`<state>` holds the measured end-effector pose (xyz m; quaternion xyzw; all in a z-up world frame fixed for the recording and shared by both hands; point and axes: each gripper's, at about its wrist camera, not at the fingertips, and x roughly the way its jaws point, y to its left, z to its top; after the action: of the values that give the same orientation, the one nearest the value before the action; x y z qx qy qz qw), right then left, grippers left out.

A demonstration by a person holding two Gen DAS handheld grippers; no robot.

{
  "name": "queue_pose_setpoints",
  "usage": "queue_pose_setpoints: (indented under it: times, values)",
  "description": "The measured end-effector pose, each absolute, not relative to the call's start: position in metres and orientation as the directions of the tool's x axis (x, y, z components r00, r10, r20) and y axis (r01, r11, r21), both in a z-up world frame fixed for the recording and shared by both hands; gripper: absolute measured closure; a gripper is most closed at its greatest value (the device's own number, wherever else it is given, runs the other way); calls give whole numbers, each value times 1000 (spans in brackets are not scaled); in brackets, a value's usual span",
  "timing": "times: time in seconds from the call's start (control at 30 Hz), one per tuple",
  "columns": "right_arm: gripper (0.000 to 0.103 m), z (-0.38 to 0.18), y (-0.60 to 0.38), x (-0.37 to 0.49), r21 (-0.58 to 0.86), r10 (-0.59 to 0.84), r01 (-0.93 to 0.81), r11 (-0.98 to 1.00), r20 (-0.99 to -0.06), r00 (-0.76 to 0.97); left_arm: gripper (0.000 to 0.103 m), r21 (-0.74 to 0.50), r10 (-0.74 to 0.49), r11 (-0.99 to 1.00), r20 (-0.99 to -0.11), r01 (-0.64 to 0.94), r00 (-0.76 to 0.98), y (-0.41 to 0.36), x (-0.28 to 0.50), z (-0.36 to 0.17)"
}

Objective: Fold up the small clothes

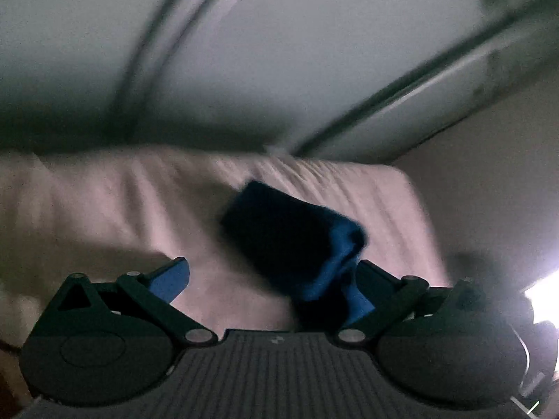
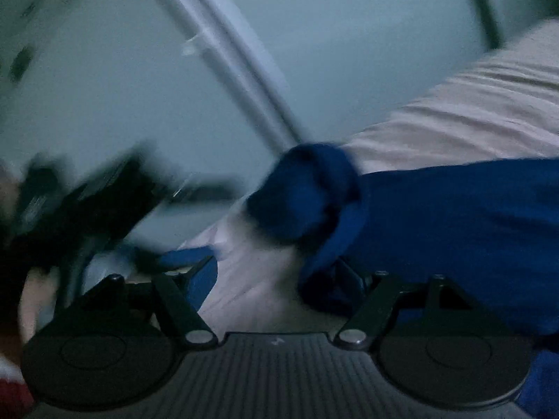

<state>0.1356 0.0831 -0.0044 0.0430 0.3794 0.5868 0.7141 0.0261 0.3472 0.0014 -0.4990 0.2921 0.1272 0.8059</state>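
A dark blue garment (image 1: 293, 237) lies bunched on the pale sheet (image 1: 104, 202), and one end drapes over the right finger of my left gripper (image 1: 272, 269). That gripper's jaws stand wide apart, with bare sheet between the blue pads (image 1: 171, 279). In the right wrist view the same blue garment (image 2: 454, 237) spreads across the right side, with a rolled end (image 2: 307, 192) ahead. It covers the right finger of my right gripper (image 2: 276, 265), which is open, its left finger (image 2: 202, 279) free. Both views are blurred by motion.
The pale sheet (image 2: 471, 111) covers a bed that ends at a light wall with vertical trim (image 2: 237, 70). A dark blurred shape, the other gripper (image 2: 87, 202), sits at the left of the right wrist view. Bright light glares at the right edge (image 1: 545, 300).
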Motion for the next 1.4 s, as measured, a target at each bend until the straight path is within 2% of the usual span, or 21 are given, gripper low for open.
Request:
queue_pose_setpoints:
  times: [0.07, 0.2, 0.27, 0.3, 0.37, 0.47, 0.6, 0.73, 0.77, 0.83, 0.9, 1.0, 1.03, 1.13, 1.27, 1.33, 1.4]
  values:
    - [28, -2, 91, 122, 438, 858, -860, 263, -513, 1, 2, -802, -169, 378, -551, -463, 817, 358, 43, -11]
    - [28, -3, 95, 112, 406, 842, -883, 238, -539, -21, 2, -824, -176, 311, -540, -473, 823, 368, 61, -15]
    - [28, -7, 92, 111, 404, 835, -881, 247, -550, -18, 8, -831, -192, 283, -538, -479, 821, 371, 65, -13]
    - [28, -9, 89, 112, 411, 833, -876, 252, -553, -20, 15, -835, -196, 273, -535, -478, 822, 372, 65, -12]
    - [28, -11, 83, 114, 429, 834, -865, 261, -551, -22, 81, -843, -218, 272, -523, -464, 824, 374, 64, -11]
    - [25, -11, 69, 115, 474, 849, -842, 258, -528, -37, 94, -815, -190, 367, -538, -449, 821, 371, 55, 1]
    - [24, -10, 60, 125, 517, 864, -813, 269, -503, -34, 95, -624, 51, 623, -570, -472, 820, 357, 25, 36]
    - [23, -10, 57, 139, 537, 878, -792, 291, -478, -1, 93, -291, 422, 743, -494, -602, 760, 353, -3, 61]
    - [23, -10, 55, 141, 538, 879, -788, 300, -476, 10, 86, -239, 477, 733, -487, -637, 731, 357, -6, 61]
    - [22, -10, 53, 143, 534, 877, -782, 322, -479, 34, 69, -220, 521, 686, -516, -694, 679, 373, -13, 56]
    - [22, -11, 53, 143, 525, 871, -780, 341, -489, 51, 66, -239, 557, 613, -544, -753, 627, 387, -23, 49]
    - [22, -13, 52, 143, 524, 867, -775, 354, -495, 61, 60, -281, 541, 559, -590, -780, 600, 400, -33, 42]
    - [22, -13, 52, 143, 521, 865, -774, 361, -496, 69, 54, -316, 511, 552, -604, -772, 612, 403, -36, 42]
    - [22, -8, 50, 142, 488, 867, -783, 385, -482, 126, 45, -436, 364, 555, -639, -709, 678, 412, -36, 41]
    - [22, -4, 55, 153, 465, 849, -770, 438, -495, 184, 44, -541, 178, 578, -647, -611, 742, 413, -9, 51]
    - [22, -5, 53, 155, 467, 838, -757, 457, -511, 190, 39, -527, 129, 631, -653, -570, 746, 410, 13, 60]
    - [22, -6, 48, 151, 472, 838, -751, 461, -510, 194, 32, -469, 134, 678, -678, -566, 723, 417, 34, 64]
